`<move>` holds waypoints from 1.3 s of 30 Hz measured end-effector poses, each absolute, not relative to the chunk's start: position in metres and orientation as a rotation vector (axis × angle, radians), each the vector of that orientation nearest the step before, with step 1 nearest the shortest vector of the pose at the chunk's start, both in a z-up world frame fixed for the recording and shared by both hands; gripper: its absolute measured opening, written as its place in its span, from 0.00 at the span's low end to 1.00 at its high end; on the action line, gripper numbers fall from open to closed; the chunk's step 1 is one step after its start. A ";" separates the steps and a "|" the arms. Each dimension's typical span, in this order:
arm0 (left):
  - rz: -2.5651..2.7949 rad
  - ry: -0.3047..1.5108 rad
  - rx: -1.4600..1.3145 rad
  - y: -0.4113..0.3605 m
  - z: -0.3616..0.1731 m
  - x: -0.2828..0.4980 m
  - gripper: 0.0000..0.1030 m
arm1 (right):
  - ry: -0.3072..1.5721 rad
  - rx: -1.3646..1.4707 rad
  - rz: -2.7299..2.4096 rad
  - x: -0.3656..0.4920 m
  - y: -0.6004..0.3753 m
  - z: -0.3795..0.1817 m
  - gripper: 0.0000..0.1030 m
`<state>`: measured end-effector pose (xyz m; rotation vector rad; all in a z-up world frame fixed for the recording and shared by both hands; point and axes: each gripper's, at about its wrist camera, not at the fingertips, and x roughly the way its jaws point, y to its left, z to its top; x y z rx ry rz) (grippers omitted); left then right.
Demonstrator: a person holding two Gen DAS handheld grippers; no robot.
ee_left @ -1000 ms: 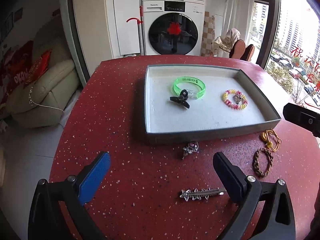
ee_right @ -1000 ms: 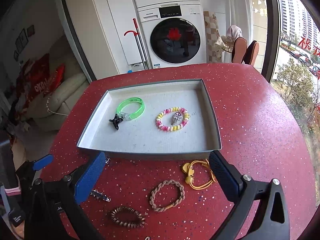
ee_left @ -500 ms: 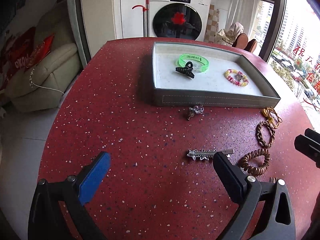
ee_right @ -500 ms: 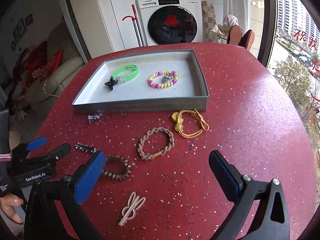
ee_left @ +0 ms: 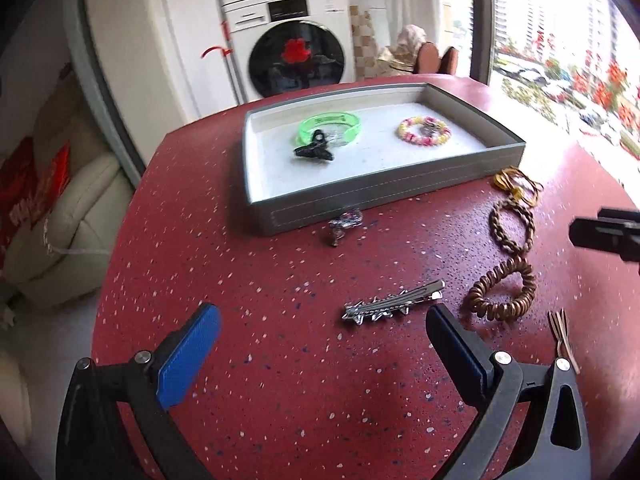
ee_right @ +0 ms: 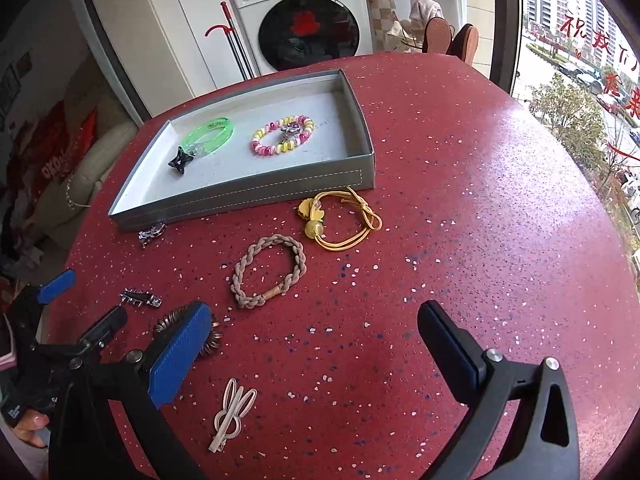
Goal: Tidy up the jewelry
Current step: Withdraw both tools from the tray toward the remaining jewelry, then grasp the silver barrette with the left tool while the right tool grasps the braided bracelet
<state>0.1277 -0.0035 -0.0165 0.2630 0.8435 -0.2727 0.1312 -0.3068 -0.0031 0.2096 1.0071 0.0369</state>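
A grey tray point(ee_left: 360, 196) point(ee_right: 248, 196) on the red table holds a green bangle point(ee_left: 330, 124) point(ee_right: 210, 136), a black claw clip point(ee_left: 314, 150) point(ee_right: 180, 160) and a pink-yellow bead bracelet point(ee_left: 424, 130) point(ee_right: 282, 136). Loose on the table lie a silver spiked hair clip point(ee_left: 394, 304) point(ee_right: 140, 299), a small silver clip point(ee_left: 344, 222) point(ee_right: 151, 233), a brown coil tie point(ee_left: 502, 288) point(ee_right: 216, 334), a braided tie point(ee_left: 512, 226) point(ee_right: 268, 272), a yellow cord tie point(ee_left: 516, 186) point(ee_right: 340, 220) and a beige hair clip point(ee_right: 232, 414). My left gripper point(ee_left: 320, 344) is open, just short of the spiked clip. My right gripper point(ee_right: 316, 344) is open and empty.
The round red table's edge point(ee_left: 120, 280) curves at the left, with a cream sofa point(ee_left: 60, 232) below. A washing machine point(ee_right: 308, 20) stands behind the table. A window point(ee_right: 580, 60) is at the right. The left gripper point(ee_right: 60, 320) shows in the right wrist view.
Both grippers have drawn back from the tray toward the table's near side. More loose pieces have come into view. Both stay open.
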 end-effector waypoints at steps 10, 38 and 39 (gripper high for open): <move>-0.378 0.836 0.357 -0.021 -0.022 0.138 1.00 | 1.060 0.213 -0.010 0.150 -0.296 -0.018 0.70; -0.510 0.914 0.290 -0.026 -0.021 0.137 0.25 | 1.000 0.102 0.008 0.142 -0.282 -0.012 0.07; -0.509 0.922 0.259 -0.022 -0.020 0.138 0.25 | 0.994 0.109 0.010 0.141 -0.284 -0.010 0.07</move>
